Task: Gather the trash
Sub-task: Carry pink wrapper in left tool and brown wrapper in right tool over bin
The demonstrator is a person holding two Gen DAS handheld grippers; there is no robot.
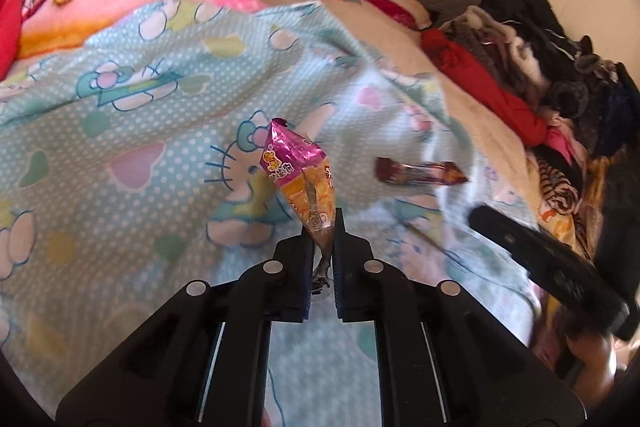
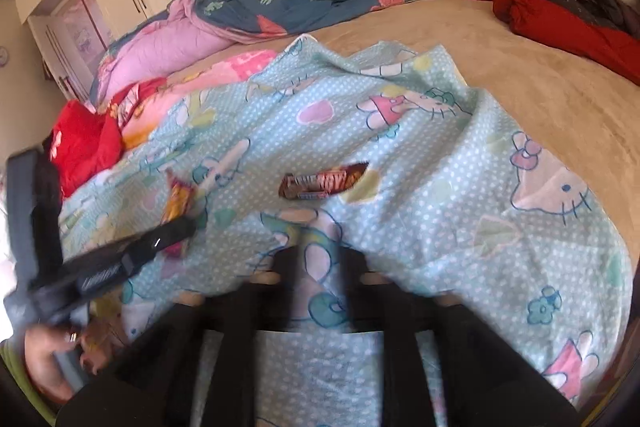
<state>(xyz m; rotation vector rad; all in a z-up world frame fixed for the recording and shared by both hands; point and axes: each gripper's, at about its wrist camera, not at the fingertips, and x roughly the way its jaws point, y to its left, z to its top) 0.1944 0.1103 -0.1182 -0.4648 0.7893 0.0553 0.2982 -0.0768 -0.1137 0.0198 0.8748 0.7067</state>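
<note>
A: What's the left gripper (image 1: 323, 227) doing?

B: Its jaws are squeezing shut on the end of the pink snack bag (image 1: 298, 173). It's holding the bag up off the blue kitty blanket (image 1: 140, 99), prob so it's ready to go w/ the other trash.

A: Anything else lying there?

B: Yep, a brown candy wrapper (image 2: 322, 181) is lying flat on the blanket, just right of the bag, not touching it.

A: And the right gripper (image 2: 316, 259)?

B: It's looking blurry, but its jaws are standing apart w/ nothing btw them. It's pointing at the brown wrapper, which is sitting a bit ahead. I think that's the next pick.
</note>
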